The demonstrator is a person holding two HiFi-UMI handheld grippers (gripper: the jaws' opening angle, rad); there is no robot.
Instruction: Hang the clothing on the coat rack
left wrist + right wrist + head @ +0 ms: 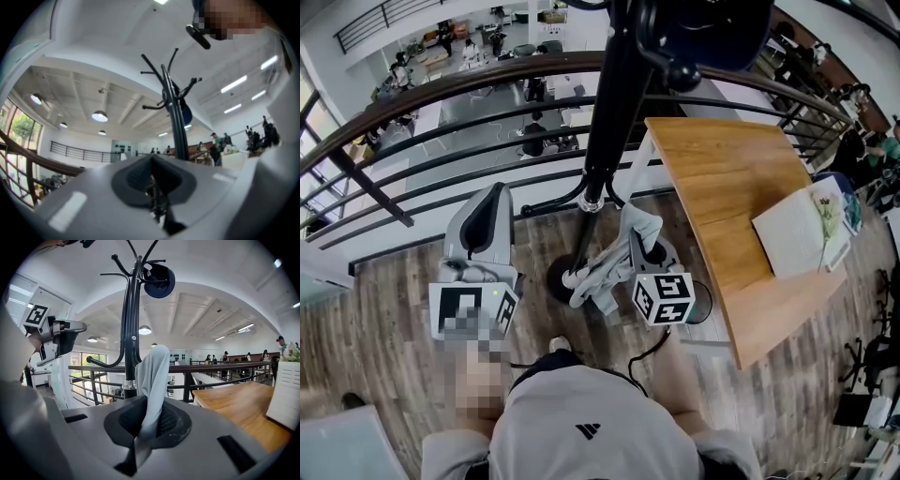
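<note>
grey cloth (152, 380) is pinched between the fingers of the right gripper (149, 418) and stands up from them, near the black rack (127, 333) and to its right, not on any hook. the left gripper (151, 164) has its fingers pressed together with nothing between them and looks up at the rack. a wooden surface (722, 187) on the right carries an open book (797, 230).

Pale grey clothing (153, 376), bunched into a narrow upright fold, pinched in right gripper (146, 416), not yet on any hook. Black coat rack (129, 324) just beyond, upright, slim pole, curved hooks branching at top.
</note>
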